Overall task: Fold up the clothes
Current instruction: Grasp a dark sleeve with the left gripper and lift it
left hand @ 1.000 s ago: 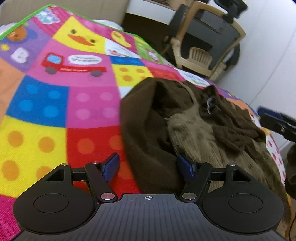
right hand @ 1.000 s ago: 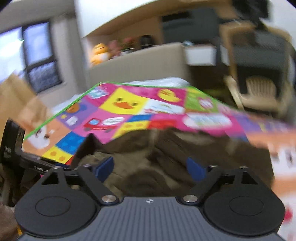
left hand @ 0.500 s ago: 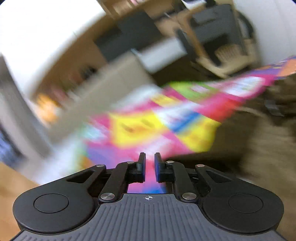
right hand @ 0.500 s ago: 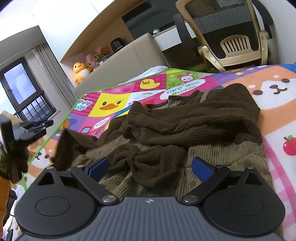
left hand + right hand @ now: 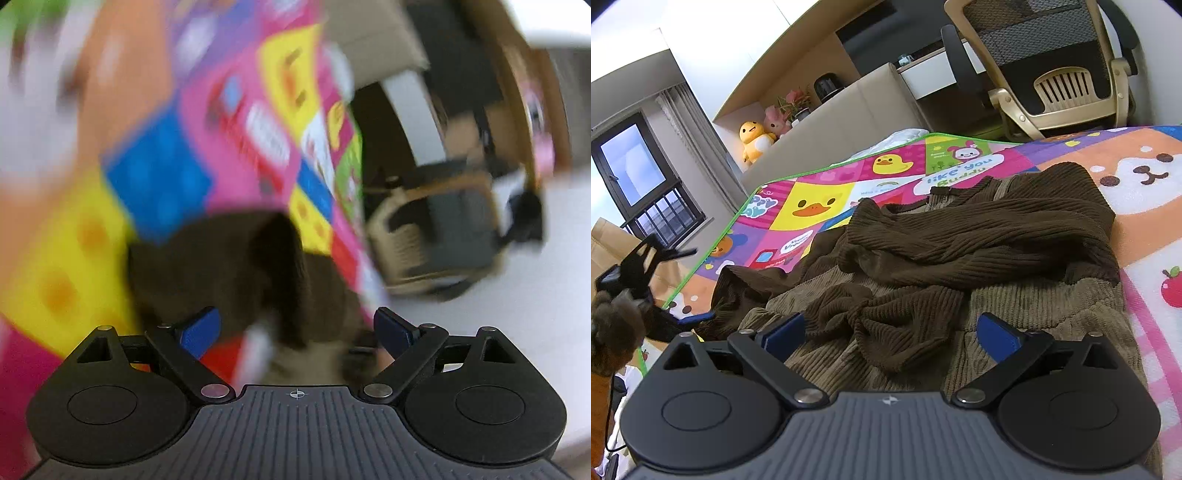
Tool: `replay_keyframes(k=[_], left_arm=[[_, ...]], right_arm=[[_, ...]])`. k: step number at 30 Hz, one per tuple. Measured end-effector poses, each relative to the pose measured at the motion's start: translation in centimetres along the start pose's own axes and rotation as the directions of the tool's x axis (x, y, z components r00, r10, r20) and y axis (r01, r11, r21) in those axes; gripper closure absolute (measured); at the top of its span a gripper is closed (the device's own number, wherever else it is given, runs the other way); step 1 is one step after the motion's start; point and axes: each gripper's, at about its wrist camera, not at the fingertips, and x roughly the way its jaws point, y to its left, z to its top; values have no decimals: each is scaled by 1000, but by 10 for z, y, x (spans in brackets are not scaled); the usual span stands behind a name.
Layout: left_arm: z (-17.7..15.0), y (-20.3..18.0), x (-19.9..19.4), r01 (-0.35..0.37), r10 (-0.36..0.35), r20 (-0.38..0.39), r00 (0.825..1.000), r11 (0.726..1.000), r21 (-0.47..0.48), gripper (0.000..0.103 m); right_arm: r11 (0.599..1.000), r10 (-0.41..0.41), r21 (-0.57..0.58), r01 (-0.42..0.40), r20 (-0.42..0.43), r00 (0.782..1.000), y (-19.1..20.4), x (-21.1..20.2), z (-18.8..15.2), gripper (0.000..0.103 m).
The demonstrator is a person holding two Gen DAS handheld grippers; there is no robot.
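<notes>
On my far left in the right wrist view, my left gripper [image 5: 685, 284] hangs off the corner of the play mat [image 5: 1145, 266], beside the brown garment's outermost fold; it looks spread there, though it is small and partly hidden. Its own camera is badly smeared, but it shows the left gripper [image 5: 297, 328] with its blue pads [image 5: 199, 328] wide apart and nothing pinched between them. Beyond the pads I make out a dark brown mass of the garment [image 5: 221, 266] lying on the mat [image 5: 74, 258], whose coloured squares are streaked. To the right of that, off the mat's edge, sits a blurred chair [image 5: 436, 243].

Moving to the right wrist view proper, the brown garment [image 5: 960, 251] lies in a rumpled heap in the middle of the mat. A dark brown ribbed part is draped and twisted over a lighter olive-brown corduroy part, which shows along the near edge. One dark end trails out to the left, towards the mat's green border.

My right gripper [image 5: 892, 332] hovers just above the near edge of the heap, pads spread wide on either side of a bunched dark fold, gripping nothing. Whether the pads touch the cloth I cannot tell.

Further right and behind stands an office chair [image 5: 1063, 74], and a yellow plush duck [image 5: 753, 142] sits on the ledge at back left.
</notes>
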Motion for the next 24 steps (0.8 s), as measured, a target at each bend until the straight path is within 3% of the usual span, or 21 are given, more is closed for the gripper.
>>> replay_keyframes(k=[2, 4, 8, 9, 11, 13, 15, 17, 18, 20, 21, 23, 24], left_arm=[[6, 12, 14, 55, -56, -6, 998, 989, -135, 9], [13, 5, 24, 56, -51, 39, 998, 988, -145, 8], [27, 11, 52, -44, 62, 65, 996, 970, -241, 8], [29, 15, 59, -71, 90, 62, 994, 963, -260, 13], [35, 22, 73, -125, 148, 54, 988, 947, -296, 39], [35, 25, 80, -171, 192, 67, 979, 955, -242, 91], [33, 15, 80, -231, 243, 141, 960, 968, -99, 93], [23, -11, 73, -299, 267, 246, 932, 949, 104, 95], [19, -25, 70, -336, 268, 300, 915, 920, 201, 96], [-9, -68, 66, -354, 185, 398, 899, 842, 408, 97], [-22, -89, 64, -366, 134, 438, 889, 784, 502, 97], [-50, -133, 60, -395, 20, 497, 868, 635, 664, 97], [-71, -147, 62, -380, -40, 479, 877, 554, 741, 97]], right_arm=[[1000, -1, -1, 1, 0, 1000, 0, 0, 0, 3], [1000, -2, -4, 2, 2, 1000, 1, -1, -1, 3], [1000, 2, 0, -2, 9, 1000, 0, -2, -2, 3], [1000, 3, 2, -4, 10, 1000, 0, -2, -2, 3], [1000, 7, 7, -7, 12, 1000, -1, -2, -2, 2], [1000, 10, 10, -10, 14, 1000, -2, -2, -2, 2], [1000, 16, 14, -16, 16, 1000, -2, -2, -2, 2], [1000, 20, 19, -21, 17, 1000, -3, -2, -2, 2], [1000, 23, 21, -23, 17, 1000, -3, -2, -2, 2], [1000, 22, 22, -22, 18, 1000, -4, -2, -2, 2], [1000, 21, 23, -22, 18, 1000, -4, -2, -2, 2], [1000, 20, 23, -20, 18, 1000, -3, -2, -2, 2], [1000, 19, 24, -20, 18, 1000, -3, -2, -2, 2]])
